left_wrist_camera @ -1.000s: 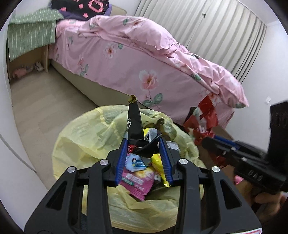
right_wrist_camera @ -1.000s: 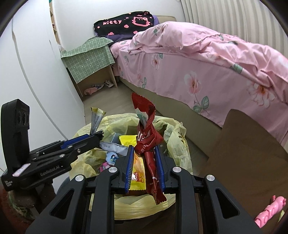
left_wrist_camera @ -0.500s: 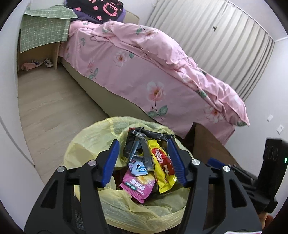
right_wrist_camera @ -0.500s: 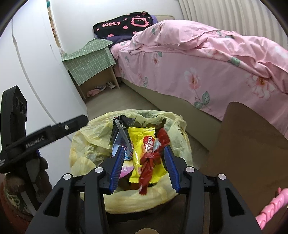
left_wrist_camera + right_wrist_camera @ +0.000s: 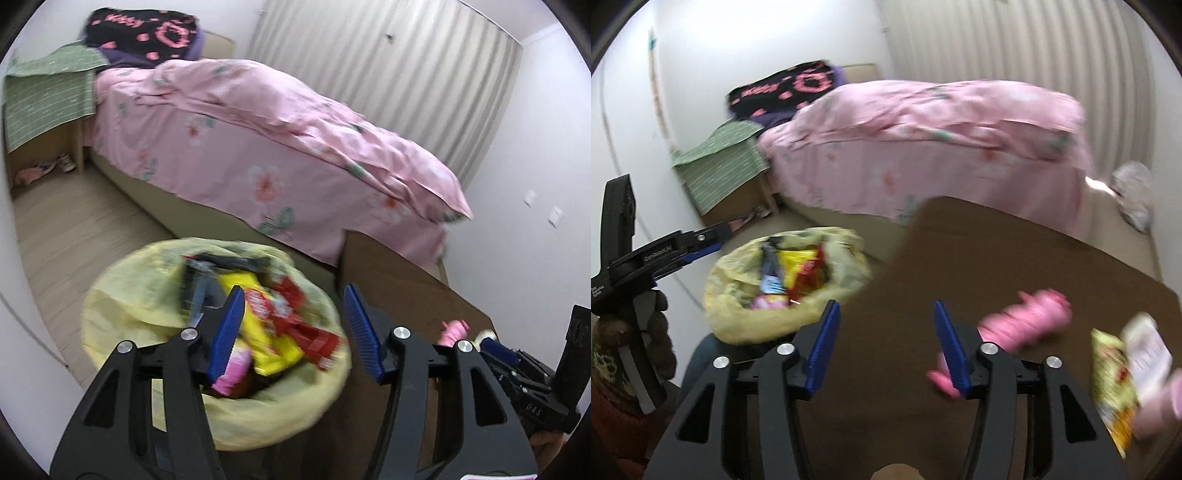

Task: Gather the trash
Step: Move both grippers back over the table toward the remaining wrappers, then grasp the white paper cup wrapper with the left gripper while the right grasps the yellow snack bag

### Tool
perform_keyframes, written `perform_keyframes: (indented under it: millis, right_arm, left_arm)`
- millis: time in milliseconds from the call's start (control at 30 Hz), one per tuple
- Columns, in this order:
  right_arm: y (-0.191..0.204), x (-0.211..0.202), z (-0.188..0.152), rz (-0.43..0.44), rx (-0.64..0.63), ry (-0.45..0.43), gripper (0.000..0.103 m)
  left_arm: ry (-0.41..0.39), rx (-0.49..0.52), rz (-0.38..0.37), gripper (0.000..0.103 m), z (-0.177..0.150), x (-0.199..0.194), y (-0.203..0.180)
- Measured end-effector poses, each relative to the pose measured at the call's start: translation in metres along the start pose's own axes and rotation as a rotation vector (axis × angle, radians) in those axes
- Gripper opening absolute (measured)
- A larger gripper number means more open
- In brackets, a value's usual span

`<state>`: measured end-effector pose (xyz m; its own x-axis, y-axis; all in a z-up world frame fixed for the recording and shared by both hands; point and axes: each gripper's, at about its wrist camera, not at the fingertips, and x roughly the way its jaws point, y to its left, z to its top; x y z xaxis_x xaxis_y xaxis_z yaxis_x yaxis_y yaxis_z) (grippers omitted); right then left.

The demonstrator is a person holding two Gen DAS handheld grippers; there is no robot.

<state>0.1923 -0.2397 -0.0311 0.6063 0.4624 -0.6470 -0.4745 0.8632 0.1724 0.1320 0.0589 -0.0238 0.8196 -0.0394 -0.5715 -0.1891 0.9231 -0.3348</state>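
Wrappers (image 5: 273,325) already fill the yellow-lined bin (image 5: 122,306) just beyond the left gripper (image 5: 293,332), whose jaws are spread and empty. Right gripper (image 5: 882,343) jaws gape over the worktop (image 5: 997,258); a yellow packet (image 5: 1112,376) lies to their right, seemingly uncollected.

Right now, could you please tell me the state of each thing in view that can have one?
left gripper: open, empty.
right gripper: open, empty, over the brown table.
yellow trash bag: open, holding wrappers.
red wrapper: lying in the bag.
pink bottle: lying on its side on the table.
bed: covered, rumpled.
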Motion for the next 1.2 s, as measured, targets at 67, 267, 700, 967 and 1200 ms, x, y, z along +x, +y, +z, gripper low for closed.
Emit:
perform_keyframes:
  millis: [67,267,700,967,1200]
  right_arm:
    - [-0.020,-0.015,-0.011,-0.064,0.014,-0.016,0.058]
    - [-0.080,-0.063,-0.051,-0.215,0.067,-0.024,0.058]
    - [-0.160,-0.111,-0.120,-0.356,0.242,-0.015,0.058]
    - [-0.170,-0.122,-0.140,-0.348,0.308,-0.045,0.058]
    - [-0.166,-0.116,-0.150,-0.337,0.300,-0.020,0.058]
  left_arm:
    - [0.022,0.043,-0.038,0.053,-0.006,0.004,-0.023]
    - [0.115,0.257,-0.208,0.053,-0.030,0.021,-0.107]
    - [0.283,0.740,-0.538,0.053,-0.089,0.122,-0.323]
    - [0.453,0.723,-0.473,0.053,-0.100,0.210,-0.391]
    - [0.495,0.701,-0.412,0.028,-0.098,0.236,-0.391]
